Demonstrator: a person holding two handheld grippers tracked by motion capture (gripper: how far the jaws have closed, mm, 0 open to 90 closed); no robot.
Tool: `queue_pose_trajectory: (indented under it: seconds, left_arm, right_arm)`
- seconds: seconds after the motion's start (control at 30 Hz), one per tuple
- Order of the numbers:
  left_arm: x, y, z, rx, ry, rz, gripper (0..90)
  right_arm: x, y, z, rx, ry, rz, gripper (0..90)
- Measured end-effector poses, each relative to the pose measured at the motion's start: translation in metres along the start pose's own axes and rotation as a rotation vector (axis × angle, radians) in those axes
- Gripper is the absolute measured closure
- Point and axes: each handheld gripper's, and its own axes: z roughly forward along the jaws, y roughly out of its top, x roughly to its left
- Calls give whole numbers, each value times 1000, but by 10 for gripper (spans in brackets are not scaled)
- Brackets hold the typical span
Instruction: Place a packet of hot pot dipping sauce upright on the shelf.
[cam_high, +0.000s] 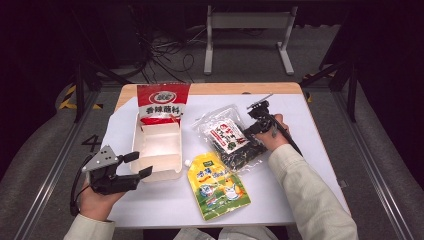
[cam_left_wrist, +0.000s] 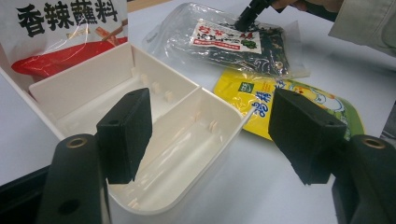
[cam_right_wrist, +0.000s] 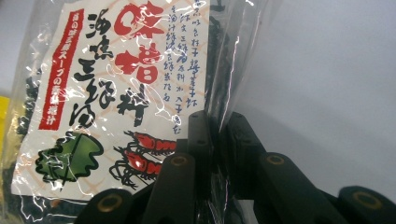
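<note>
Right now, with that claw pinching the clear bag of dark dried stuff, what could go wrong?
The right gripper pinches only the thin plastic edge of the seaweed bag, so the bag might slip out or the film tear when lifted. The hanging bag could drag across the yellow pouch beside it and shift it. The left gripper is open around the wall of the white box; a nudge might push the box.

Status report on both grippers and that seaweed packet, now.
Right gripper shut on clear seaweed packet edge. Left gripper open, astride white divided box wall. Yellow pouch lies against packet's near side.
</note>
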Motion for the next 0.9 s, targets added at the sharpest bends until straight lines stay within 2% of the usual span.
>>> queue_pose_trajectory:
  seconds: [0.23,0.37,0.43,0.47,0.57,0.67,0.73,0.77,0.9]
  left_arm:
    - [0,2,4,3,-9,5,311]
    - [-1,4,7,-3,-18,0,310]
    - [-1,5,9,-3,-17,13,310]
    - [-2,5,10,-5,-18,5,310]
    - [-3,7,14,-21,-23,17,317]
    - [-4,7,16,-39,-21,22,362]
    - [-5,8,19,-55,-44,8,370]
    - [-6,9,22,-60,-46,14,373]
    - [-10,12,28,-65,-60,10,371]
  right_arm:
    - [8,-3,-8,-26,-51,-35,844]
    - [6,-7,-23,-90,-43,-23,854]
    - [7,-9,-32,-128,-39,-29,853]
    - [8,-10,-39,-149,-35,-32,853]
    - [14,-13,-52,-201,-35,-56,853]
    - [20,-16,-65,-250,-45,-86,853]
    - [23,-17,-68,-266,-52,-96,853]
    - [26,-20,-75,-291,-59,-112,853]
    - [31,-26,-87,-351,-72,-126,853]
